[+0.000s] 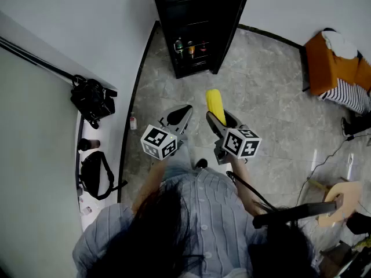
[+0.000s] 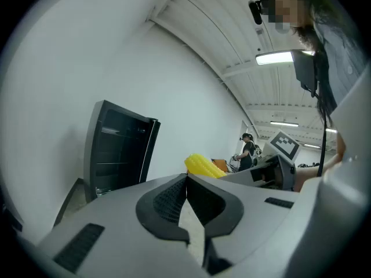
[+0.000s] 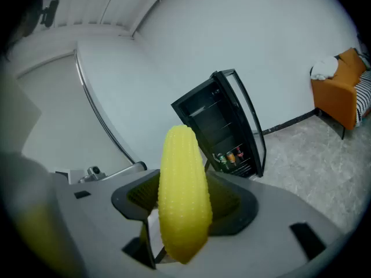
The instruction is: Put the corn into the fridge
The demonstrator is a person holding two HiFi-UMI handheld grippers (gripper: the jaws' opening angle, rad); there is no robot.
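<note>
Carrying corn point(image 3: 182, 196) clamped in wide-spread right gripper point(image 1: 223, 119) toward fridge point(image 1: 197, 28), left gripper point(image 2: 186, 196) closed, empty; needing shelf approach next.

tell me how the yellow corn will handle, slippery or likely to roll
The yellow bumpy plastic-looking corn cob holds its shape in the right gripper, so it is probably stiff and light. Its round tapered body would likely roll if laid down. The knobbly surface should help grip, though the taper might let it slip.
</note>
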